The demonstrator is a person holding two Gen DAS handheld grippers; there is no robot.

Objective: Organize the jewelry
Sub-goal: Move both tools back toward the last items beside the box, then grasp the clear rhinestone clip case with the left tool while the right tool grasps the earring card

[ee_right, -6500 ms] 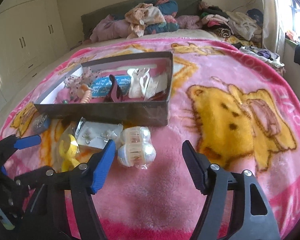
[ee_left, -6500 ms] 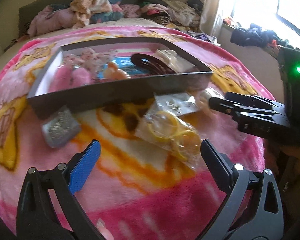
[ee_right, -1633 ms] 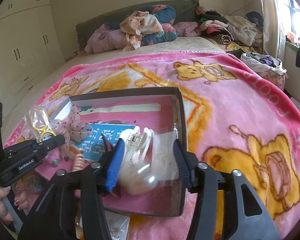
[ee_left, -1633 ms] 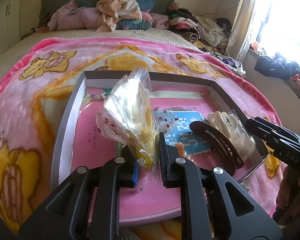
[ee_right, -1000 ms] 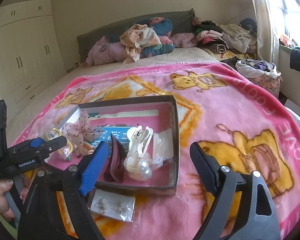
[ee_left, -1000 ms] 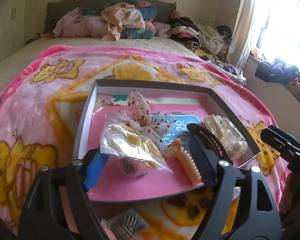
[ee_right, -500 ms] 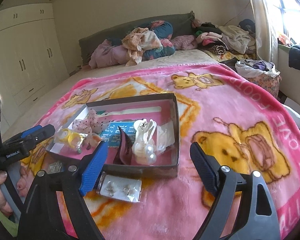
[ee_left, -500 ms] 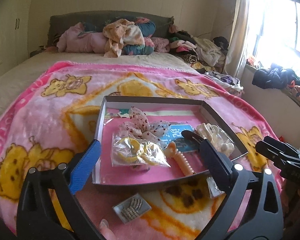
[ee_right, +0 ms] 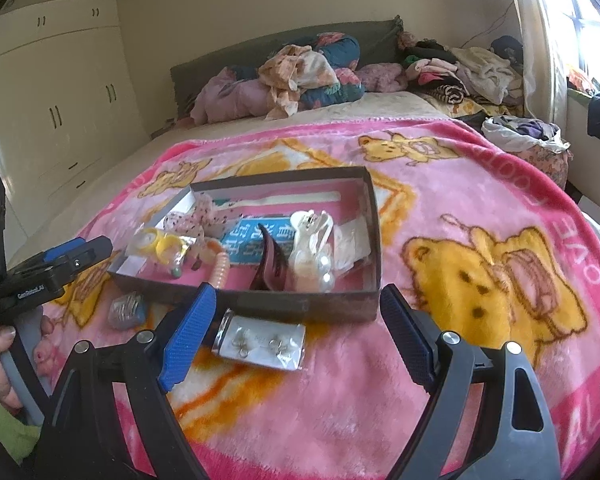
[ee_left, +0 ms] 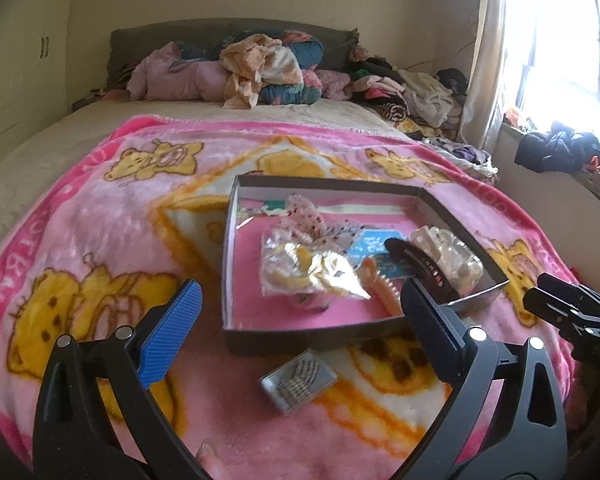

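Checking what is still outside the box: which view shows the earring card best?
The right wrist view: the earring card lies whole and sharp on the blanket between the open fingers of the right gripper, just before the box. In the left wrist view it cannot be made out.

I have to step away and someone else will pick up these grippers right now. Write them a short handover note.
Left claw: open, empty, hovering in front of the box.
Right claw: open, empty, over the earring card.
In the box: bag of yellow rings, dotted bow, peach comb, dark hair clip, pearl clip.
Left to do: the earring card and the small silver packet lie on the blanket in front of the box; put both in.
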